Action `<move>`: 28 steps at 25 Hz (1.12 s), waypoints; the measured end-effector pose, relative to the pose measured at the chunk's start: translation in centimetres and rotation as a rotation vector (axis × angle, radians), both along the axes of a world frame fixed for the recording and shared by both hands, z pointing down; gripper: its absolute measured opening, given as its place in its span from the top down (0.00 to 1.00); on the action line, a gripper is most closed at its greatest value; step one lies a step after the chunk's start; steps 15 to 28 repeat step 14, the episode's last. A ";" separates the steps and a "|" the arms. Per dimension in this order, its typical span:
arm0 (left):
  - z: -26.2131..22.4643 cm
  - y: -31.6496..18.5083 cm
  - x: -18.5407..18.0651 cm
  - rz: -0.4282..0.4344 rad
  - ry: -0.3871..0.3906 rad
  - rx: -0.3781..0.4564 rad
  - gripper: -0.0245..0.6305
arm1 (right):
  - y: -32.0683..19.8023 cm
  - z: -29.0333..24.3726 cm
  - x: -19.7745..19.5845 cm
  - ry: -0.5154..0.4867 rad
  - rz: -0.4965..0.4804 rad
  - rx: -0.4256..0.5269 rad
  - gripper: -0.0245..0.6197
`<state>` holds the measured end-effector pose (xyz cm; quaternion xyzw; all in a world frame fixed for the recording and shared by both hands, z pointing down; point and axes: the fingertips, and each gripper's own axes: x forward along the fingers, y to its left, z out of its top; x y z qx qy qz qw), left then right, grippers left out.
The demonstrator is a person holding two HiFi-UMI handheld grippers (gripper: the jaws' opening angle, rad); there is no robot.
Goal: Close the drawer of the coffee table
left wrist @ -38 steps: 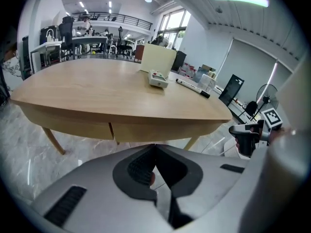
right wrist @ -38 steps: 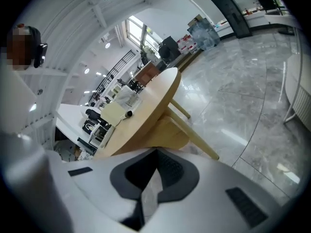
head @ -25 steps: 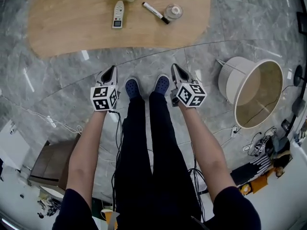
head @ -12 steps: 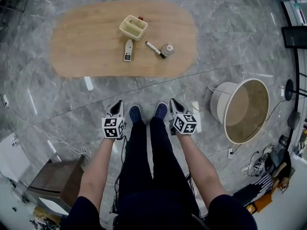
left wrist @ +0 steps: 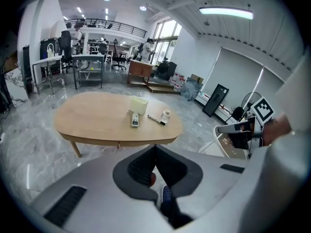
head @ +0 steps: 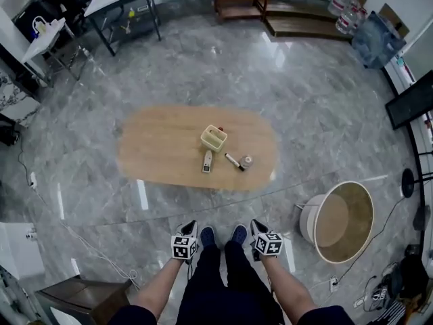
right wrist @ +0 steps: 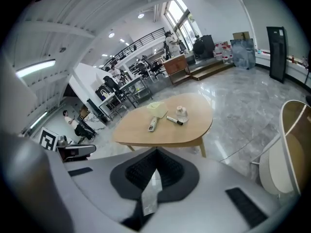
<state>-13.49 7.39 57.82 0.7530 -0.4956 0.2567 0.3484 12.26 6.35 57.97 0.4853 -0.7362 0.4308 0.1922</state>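
The oval wooden coffee table [head: 162,151] stands in the middle of the grey marble floor, well ahead of me. In the left gripper view the coffee table [left wrist: 92,118] shows its near edge with a small knob [left wrist: 118,143] under it. I cannot make out a drawer standing out. My left gripper [head: 191,225] and right gripper [head: 255,224] hang by my shoes, far short of the table. Both are shut and hold nothing, as the left gripper [left wrist: 155,146] and right gripper [right wrist: 156,149] show in their own views.
On the table lie a pale bin [head: 214,138], a remote [head: 206,161], a marker [head: 234,162] and a tape roll [head: 247,160]. A round white tub-like stand [head: 338,222] is at my right. A brown cabinet [head: 74,300] sits at lower left, with cables on the floor.
The table has gone from filling the top of the head view to small and far at its centre. Both grippers stay shut by my feet.
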 end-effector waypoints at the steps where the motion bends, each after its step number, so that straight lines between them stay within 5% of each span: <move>1: -0.8 -0.1 -0.2 -0.013 0.002 0.011 0.93 | -0.2 -0.8 -0.1 0.002 -0.008 0.010 0.92; 14: -7.5 2.1 -4.8 -0.122 -0.003 0.062 0.93 | 1.0 -7.1 -1.2 -0.027 0.033 0.058 0.92; 28: -7.5 2.1 -4.8 -0.122 -0.003 0.062 0.93 | 1.0 -7.1 -1.2 -0.027 0.033 0.058 0.92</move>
